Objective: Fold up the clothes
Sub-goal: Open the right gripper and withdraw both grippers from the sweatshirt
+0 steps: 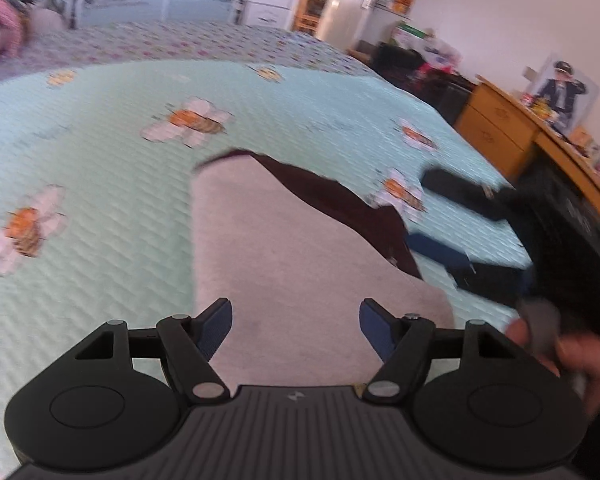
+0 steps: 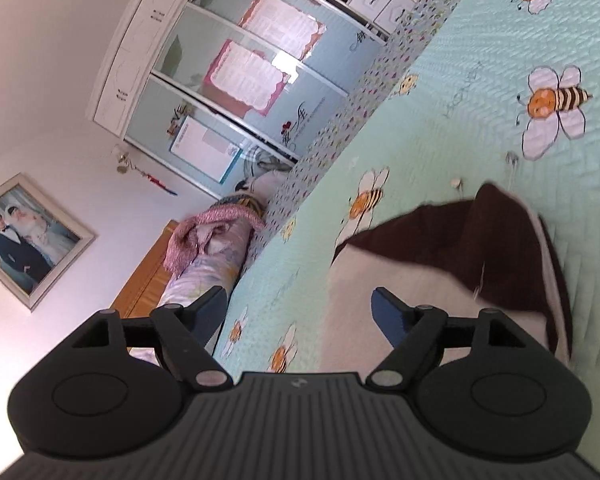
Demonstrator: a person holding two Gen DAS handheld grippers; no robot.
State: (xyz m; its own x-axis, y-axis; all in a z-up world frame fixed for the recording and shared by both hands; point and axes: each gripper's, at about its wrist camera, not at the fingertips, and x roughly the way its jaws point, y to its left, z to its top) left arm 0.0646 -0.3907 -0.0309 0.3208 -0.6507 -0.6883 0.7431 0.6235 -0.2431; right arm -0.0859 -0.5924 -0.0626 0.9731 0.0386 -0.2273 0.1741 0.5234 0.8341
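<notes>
A pale pinkish-beige garment (image 1: 284,256) with a dark brown part (image 1: 340,204) lies on the mint bee-print bedspread (image 1: 100,152). My left gripper (image 1: 296,322) hovers over its near end, open, with nothing between the blue pads. In the right wrist view the same garment (image 2: 400,280) shows its brown part (image 2: 480,248) folded over the pale cloth. My right gripper (image 2: 298,312) is open above the garment's left edge and holds nothing. The other gripper (image 1: 464,196) and a hand (image 1: 572,352) appear dark at the right of the left wrist view.
A wooden dresser (image 1: 500,124) stands right of the bed. A wardrobe with glass doors (image 2: 236,92) lines the far wall. Pink bedding and a pillow (image 2: 208,248) lie at the head of the bed. A framed photo (image 2: 24,240) hangs on the wall.
</notes>
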